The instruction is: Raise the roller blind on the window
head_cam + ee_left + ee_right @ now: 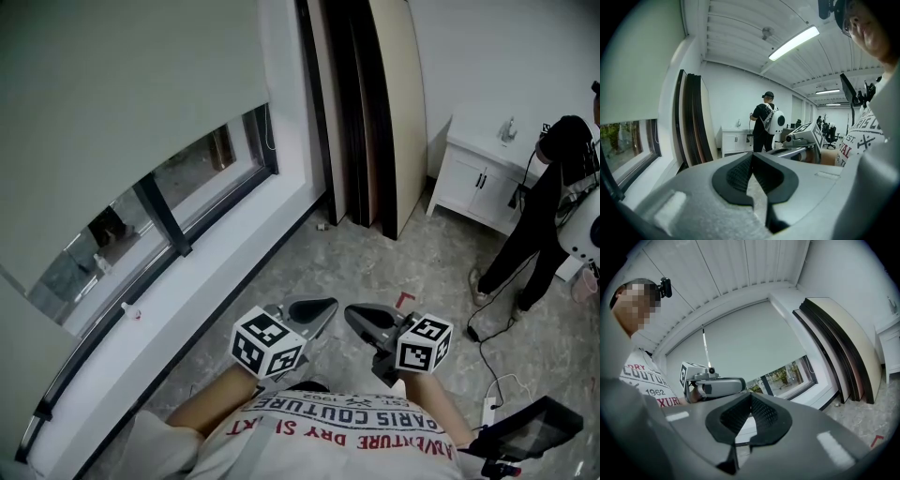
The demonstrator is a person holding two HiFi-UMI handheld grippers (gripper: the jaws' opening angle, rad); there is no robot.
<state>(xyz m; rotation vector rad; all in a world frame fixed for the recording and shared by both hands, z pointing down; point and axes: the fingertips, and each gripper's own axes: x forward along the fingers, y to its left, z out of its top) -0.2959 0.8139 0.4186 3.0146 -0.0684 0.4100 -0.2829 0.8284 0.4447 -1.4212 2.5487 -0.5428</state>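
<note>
1. Pale grey fabric of the roller blind [122, 103] hangs flat over the upper part of the window [187, 202], at the head view's left. Its long axis follows the window's width, and its bottom edge slants from lower left to upper right there, with a strip of glass bare below it.
2. A thin cord [270, 127] hangs at the blind's right end.
3. The left gripper [322, 307] and the right gripper [357, 315] are held low, just in front of the person's shirt [337, 431]. Their tips nearly meet, well apart from the blind.
4. Each gripper's jaws are pressed together with nothing between them.
5. Boards [375, 103] lean against the wall right of the window.
</note>
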